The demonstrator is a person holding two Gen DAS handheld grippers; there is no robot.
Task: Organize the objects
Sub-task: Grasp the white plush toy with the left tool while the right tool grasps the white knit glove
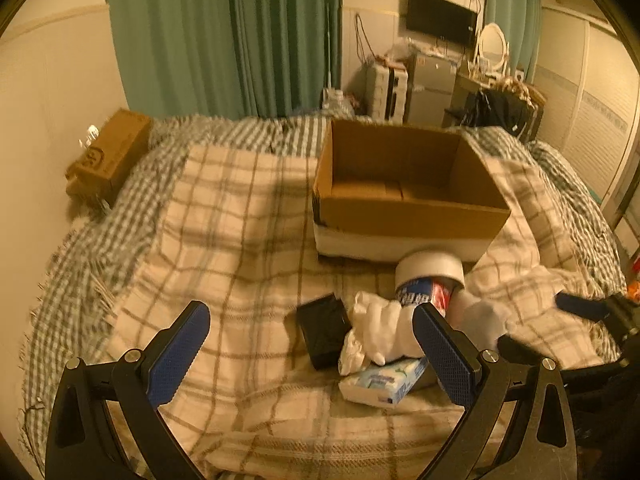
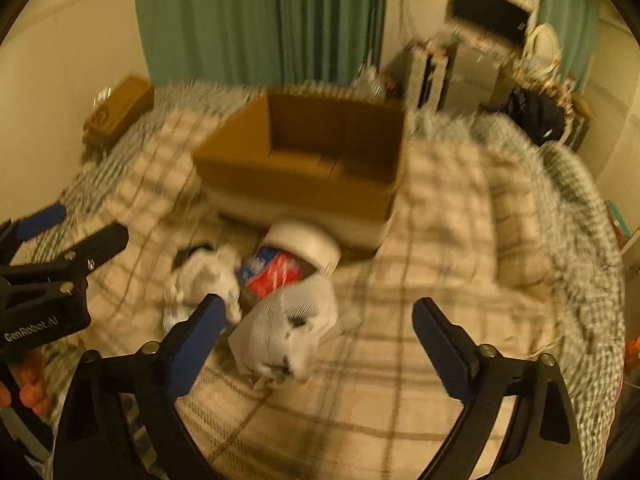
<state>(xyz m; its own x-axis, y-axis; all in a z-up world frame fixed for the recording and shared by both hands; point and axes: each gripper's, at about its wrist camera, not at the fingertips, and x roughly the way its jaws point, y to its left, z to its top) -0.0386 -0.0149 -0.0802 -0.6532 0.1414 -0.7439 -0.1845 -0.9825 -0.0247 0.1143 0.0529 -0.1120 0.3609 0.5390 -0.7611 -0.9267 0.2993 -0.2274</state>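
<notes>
An open empty cardboard box [image 1: 404, 216] [image 2: 304, 196] stands on the plaid bed. In front of it lies a pile: a white tape roll [image 1: 430, 266] [image 2: 304, 246], a red-blue packet [image 1: 424, 294] [image 2: 274, 272], a black box [image 1: 324, 330], crumpled white cloth [image 1: 380, 328] [image 2: 204, 276], a tissue pack [image 1: 384, 382] and a grey-white sock [image 2: 288, 332] [image 1: 482, 318]. My left gripper [image 1: 310, 352] is open above the pile's left side. My right gripper [image 2: 320, 344] is open, with the sock between its fingers.
A brown box [image 1: 110, 154] sits at the bed's far left by the wall. Green curtains [image 1: 224, 36] hang behind. A fridge, TV and cluttered desk [image 1: 452, 80] stand at the back right. The right gripper shows in the left view [image 1: 592, 308].
</notes>
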